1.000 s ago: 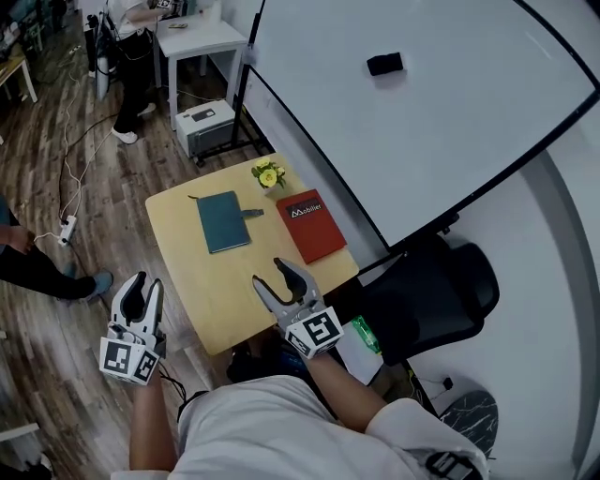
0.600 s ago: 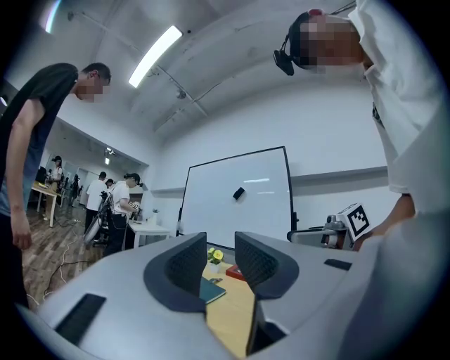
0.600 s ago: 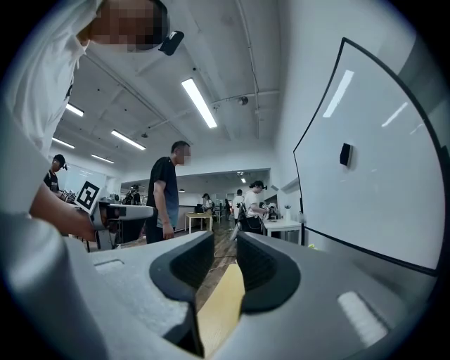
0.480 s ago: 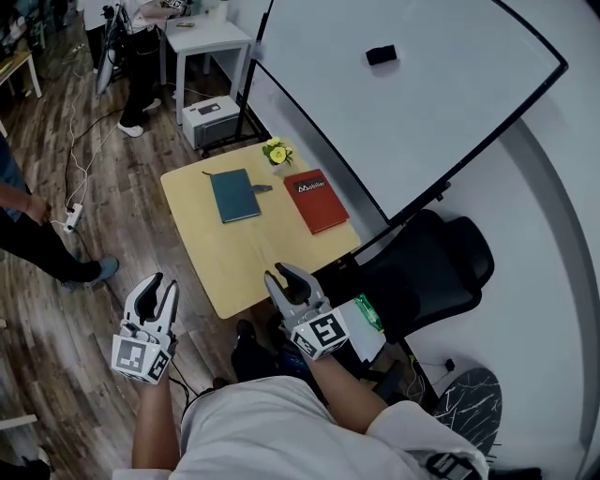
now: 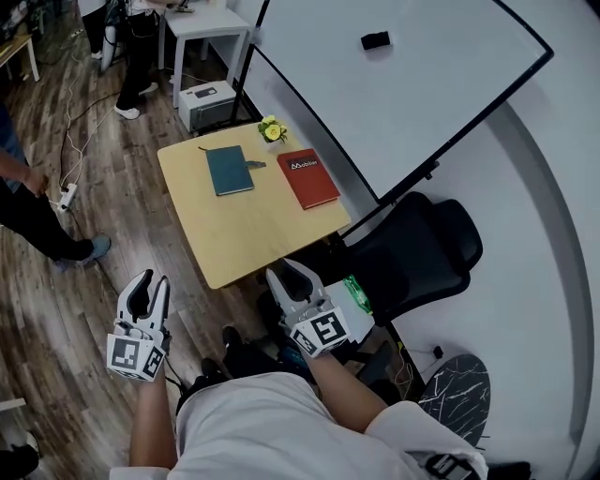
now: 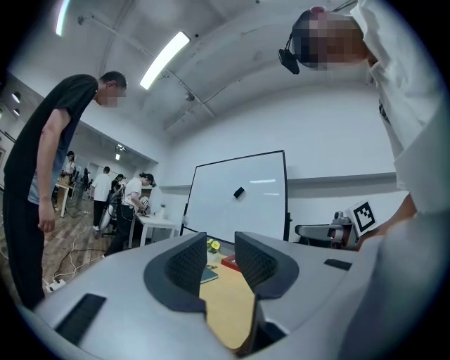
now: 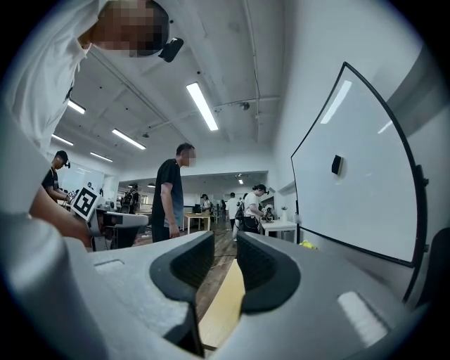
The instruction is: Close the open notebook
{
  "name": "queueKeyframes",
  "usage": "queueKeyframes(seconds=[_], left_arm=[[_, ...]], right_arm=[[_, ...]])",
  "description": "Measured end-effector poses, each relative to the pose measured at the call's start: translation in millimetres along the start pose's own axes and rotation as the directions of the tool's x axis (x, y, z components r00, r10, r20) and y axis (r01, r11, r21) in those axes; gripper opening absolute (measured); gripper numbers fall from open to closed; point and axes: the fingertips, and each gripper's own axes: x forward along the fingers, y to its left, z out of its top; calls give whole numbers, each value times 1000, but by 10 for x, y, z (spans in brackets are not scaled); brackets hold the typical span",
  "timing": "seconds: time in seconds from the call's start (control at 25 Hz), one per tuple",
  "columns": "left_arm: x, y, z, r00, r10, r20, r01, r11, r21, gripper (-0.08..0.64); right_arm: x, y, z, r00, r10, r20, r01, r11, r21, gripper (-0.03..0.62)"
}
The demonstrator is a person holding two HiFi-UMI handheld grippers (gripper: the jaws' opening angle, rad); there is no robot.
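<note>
Two ribbed-pad tools gape empty: left tool (image 5: 150,279), right tool (image 5: 286,268), short of the square wooden table (image 5: 246,227).

Items counted on inspection:

- Wooden table (image 5: 253,234): one.
- Notebooks on it: two, namely one teal notebook (image 5: 229,170) and one red notebook (image 5: 307,177).
- Pot of yellow flowers (image 5: 271,129): one.
- Whiteboard (image 5: 403,84): one, with one black eraser (image 5: 375,40).
- Black office chair (image 5: 412,262): one.
- White side table (image 5: 192,21): one.
- Grippers: two, namely the left gripper (image 5: 150,281) and the right gripper (image 5: 286,272).
</note>
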Motion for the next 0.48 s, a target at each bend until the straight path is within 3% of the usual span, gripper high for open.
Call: queueKeyframes(seconds=[0.48], left_arm=[[71,-432,15,998,66,0,-66,997,48,126]], right_arm=[[-326,-266,-13,999,45,23,-45,999,6,101]])
